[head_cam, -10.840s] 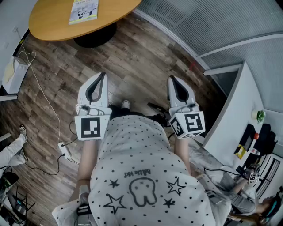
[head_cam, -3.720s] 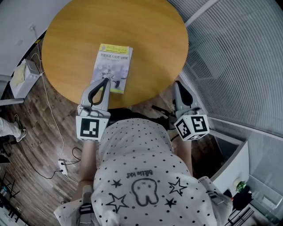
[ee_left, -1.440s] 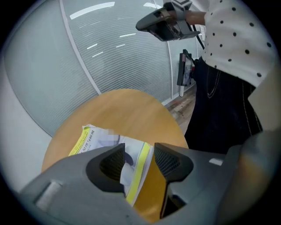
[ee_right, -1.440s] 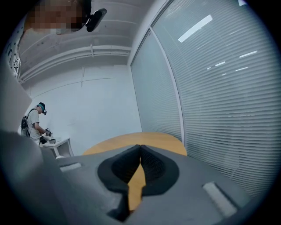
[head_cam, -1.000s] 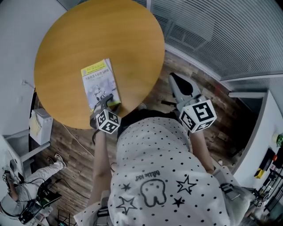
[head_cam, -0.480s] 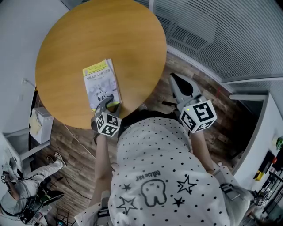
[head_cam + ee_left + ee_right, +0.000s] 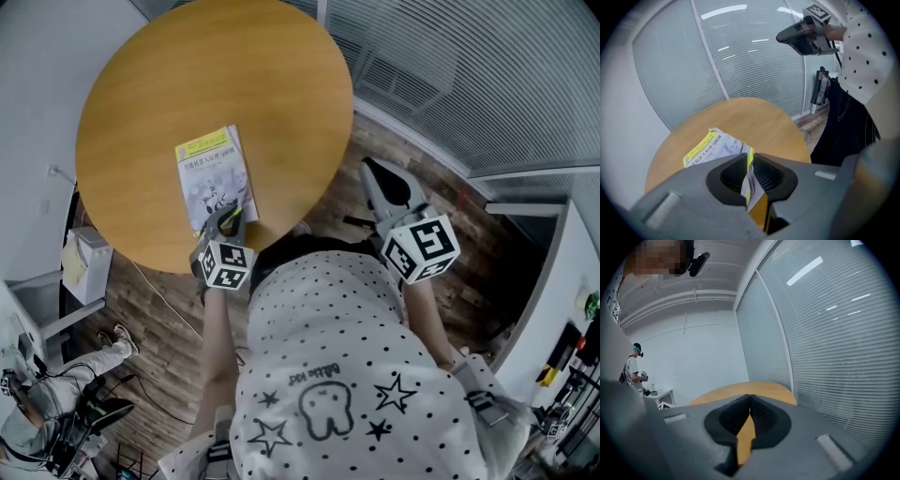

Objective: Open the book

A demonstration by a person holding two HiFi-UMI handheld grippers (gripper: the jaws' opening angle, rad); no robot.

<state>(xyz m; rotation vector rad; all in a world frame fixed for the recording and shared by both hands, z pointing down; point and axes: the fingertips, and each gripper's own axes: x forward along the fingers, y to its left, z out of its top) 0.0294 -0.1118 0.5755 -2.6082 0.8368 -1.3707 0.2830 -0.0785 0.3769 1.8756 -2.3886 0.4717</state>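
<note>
Nearest, the right gripper (image 7: 372, 169) hangs beside the table (image 7: 187, 66), jaws together on nothing. At the table's near edge, the left gripper (image 7: 747, 158), its jaws just closing, pinches the near corner of the book (image 7: 212, 176) lying there.

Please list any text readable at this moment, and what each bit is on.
"Billie kid", upside down in the head view: on the person's shirt.
Book cover: print on the yellow band and below it, too small or blurred to read.
Marker cubes: black-and-white square patterns, no words.
</note>
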